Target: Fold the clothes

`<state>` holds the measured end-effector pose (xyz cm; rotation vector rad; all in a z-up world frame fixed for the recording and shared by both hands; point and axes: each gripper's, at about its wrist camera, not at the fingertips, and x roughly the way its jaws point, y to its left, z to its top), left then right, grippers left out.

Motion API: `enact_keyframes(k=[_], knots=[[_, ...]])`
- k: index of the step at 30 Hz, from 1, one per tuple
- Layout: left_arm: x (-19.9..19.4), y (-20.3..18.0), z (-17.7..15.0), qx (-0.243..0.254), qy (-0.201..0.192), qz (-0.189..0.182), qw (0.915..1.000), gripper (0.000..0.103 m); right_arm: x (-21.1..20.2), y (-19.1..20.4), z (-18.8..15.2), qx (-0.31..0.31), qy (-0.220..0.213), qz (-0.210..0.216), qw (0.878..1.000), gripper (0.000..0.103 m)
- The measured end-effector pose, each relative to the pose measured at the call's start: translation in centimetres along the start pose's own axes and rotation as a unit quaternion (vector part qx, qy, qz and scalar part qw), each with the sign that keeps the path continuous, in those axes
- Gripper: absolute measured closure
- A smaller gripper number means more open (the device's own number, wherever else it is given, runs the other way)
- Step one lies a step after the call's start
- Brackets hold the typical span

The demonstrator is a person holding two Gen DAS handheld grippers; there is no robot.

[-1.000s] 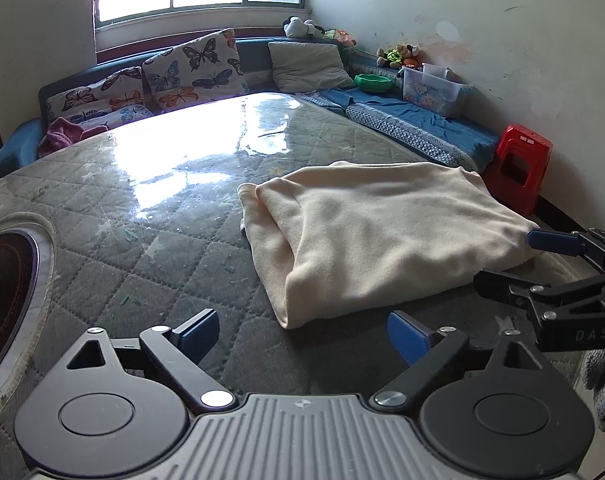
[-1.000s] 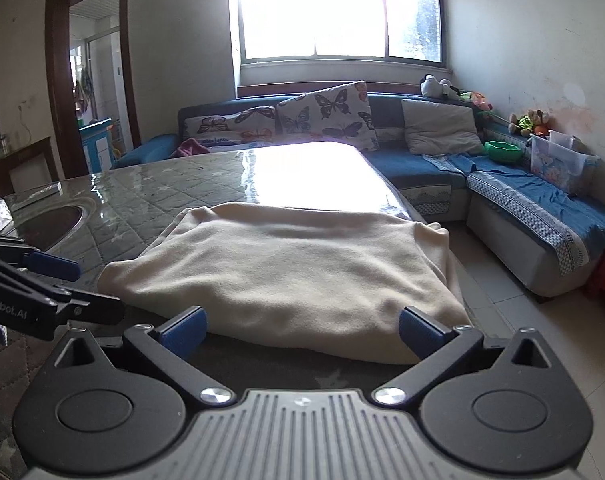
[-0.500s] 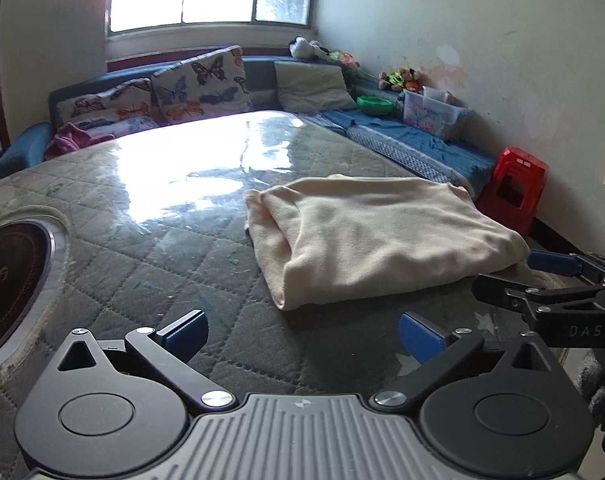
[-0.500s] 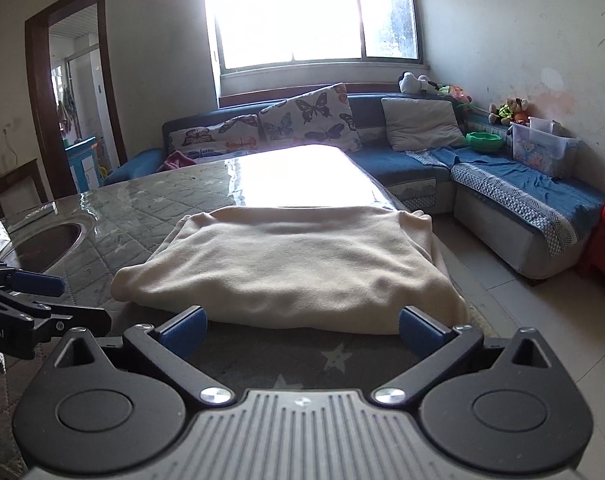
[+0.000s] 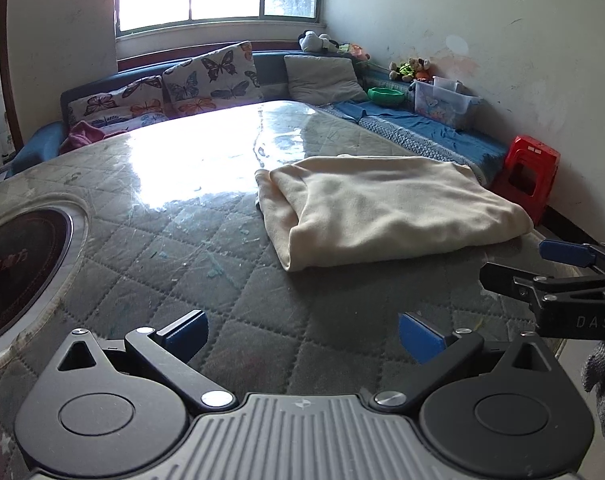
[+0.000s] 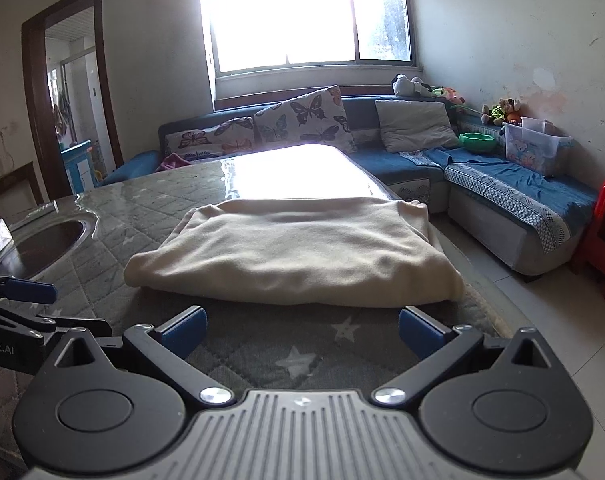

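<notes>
- The cream garment (image 5: 386, 208) lies folded into a thick rectangle on the quilted worktop (image 5: 174, 240), near the edge facing the sofa (image 6: 482, 184); in the right wrist view its rounded fold faces the camera, with loose layers at the far right corner
- Left gripper (image 5: 302, 330): jaws fully apart, nothing between them, held over bare worktop short of the garment's near corner
- Right gripper (image 6: 302, 326): jaws wide apart and empty, just short of the garment's long near fold; it also shows at the right edge of the left wrist view, clear of the cloth
- Judgement: both grippers stand off and empty because the fold looks settled; the bundle holds its shape with no support
- Judgement: this garment appears largely done; the uneven far right corner may want tidying
- The round inset (image 5: 18, 264) in the worktop sits well apart from the garment and plays no part
- A gloved hand (image 5: 602, 384) shows at the lower right of the left wrist view
</notes>
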<state>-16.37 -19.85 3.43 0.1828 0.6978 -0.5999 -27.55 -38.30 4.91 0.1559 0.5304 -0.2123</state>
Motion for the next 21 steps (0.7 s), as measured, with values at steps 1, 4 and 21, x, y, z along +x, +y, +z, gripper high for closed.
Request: enact_keyframes(k=[1,4,21], knots=[[-0.1,0.0,-0.1,-0.001,0.000,0.001,1.0000,0.000,-0.1,0.1,-0.1,-0.001,0.000,-0.002,1.000,0.000],[-0.4,-0.2,-0.3,-0.003,-0.001,0.004,1.0000,0.000,-0.3,0.2,-0.4,-0.004,0.001,-0.006,1.000,0.000],[-1.6,-0.7,-1.1,-0.007,-0.004,0.003,1.0000,0.000,-1.2,0.9,-1.0,-0.005,-0.004,-0.008,1.000,0.000]])
